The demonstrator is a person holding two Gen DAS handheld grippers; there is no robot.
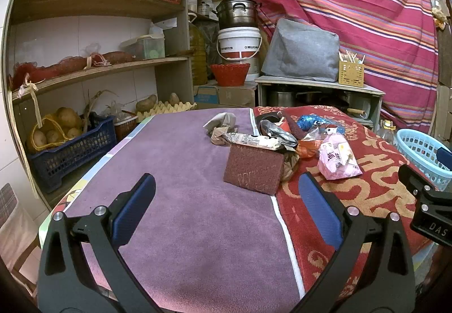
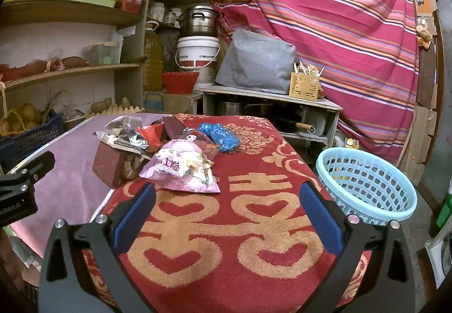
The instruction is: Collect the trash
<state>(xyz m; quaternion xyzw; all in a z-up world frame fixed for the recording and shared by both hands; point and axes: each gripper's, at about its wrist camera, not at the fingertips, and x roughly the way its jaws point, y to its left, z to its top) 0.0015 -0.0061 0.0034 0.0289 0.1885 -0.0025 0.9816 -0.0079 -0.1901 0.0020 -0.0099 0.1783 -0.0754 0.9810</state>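
Left gripper (image 1: 226,200) fingers wide apart, holding nothing, low over the purple towel (image 1: 180,228) near the tabletop's close edge. Bare purple cloth between and just ahead of the fingers; open room to move forward. Purple towel's far edge runs well ahead, with shelves (image 1: 93,67) and a blue crate (image 1: 70,155) of potatoes beyond it to the left.

Trash pile (image 1: 271,140) sits ahead of the left fingers, slightly right, across the seam where the purple towel meets the red towel (image 1: 367,200). Nearest piece is a maroon scrub pad (image 1: 254,169), propped tilted against wrappers. Pink snack bag (image 1: 337,162) lies ahead of the left gripper's right finger (image 1: 319,211), on red cloth. Crumpled paper (image 1: 220,122) at the pile's far left.

Right gripper (image 2: 227,205) also spread wide, empty, low over the red towel (image 2: 226,242), pointing forward and level. Pink snack bag (image 2: 180,169) just ahead of its left finger (image 2: 135,214), near but apart. Scrub pad (image 2: 108,166) further left of that finger. Blue crinkled wrapper (image 2: 219,136) well ahead, about centre. Red cloth between the fingers is bare.

Light blue basket (image 2: 367,186) stands off the tabletop's right edge, just beyond the right finger (image 2: 319,214), lower than the cloth. Left gripper body (image 2: 19,188) shows at the far left of the right wrist view; the two are well apart.
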